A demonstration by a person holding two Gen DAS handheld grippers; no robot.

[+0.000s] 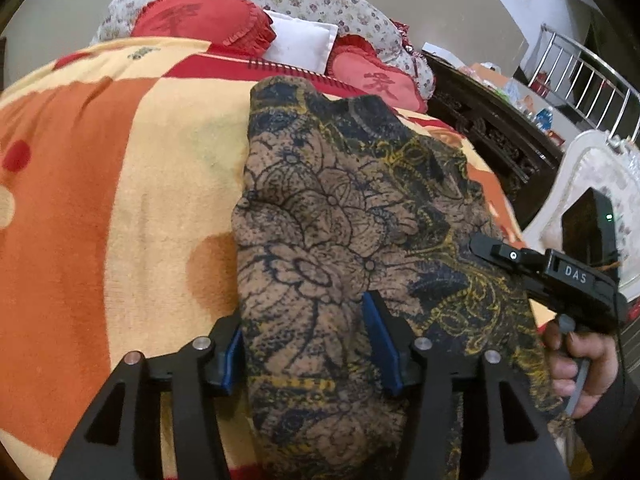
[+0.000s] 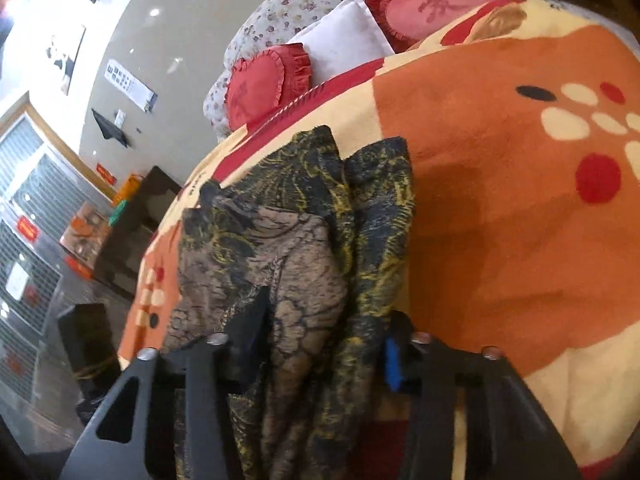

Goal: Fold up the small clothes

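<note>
A brown garment (image 1: 340, 208) with a dark blue and yellow flower print lies on the orange and cream blanket (image 1: 120, 200). My left gripper (image 1: 308, 348) stands over its near end. The jaws are apart, one blue pad at the cloth's left edge and the other resting on top, so the gripper is open. My right gripper (image 1: 492, 248), held by a hand, reaches in at the garment's right edge. In the right wrist view, the garment (image 2: 304, 240) is bunched into upright folds between the fingers of my right gripper (image 2: 324, 348), which is shut on it.
Red heart cushions (image 1: 200, 20) and a white pillow (image 1: 300, 40) sit at the bed's head. A dark wooden cabinet (image 1: 492, 128) and a white chair (image 1: 592, 184) stand off the bed's right side. Beyond the bed edge, a black box (image 2: 84, 336) stands on the floor.
</note>
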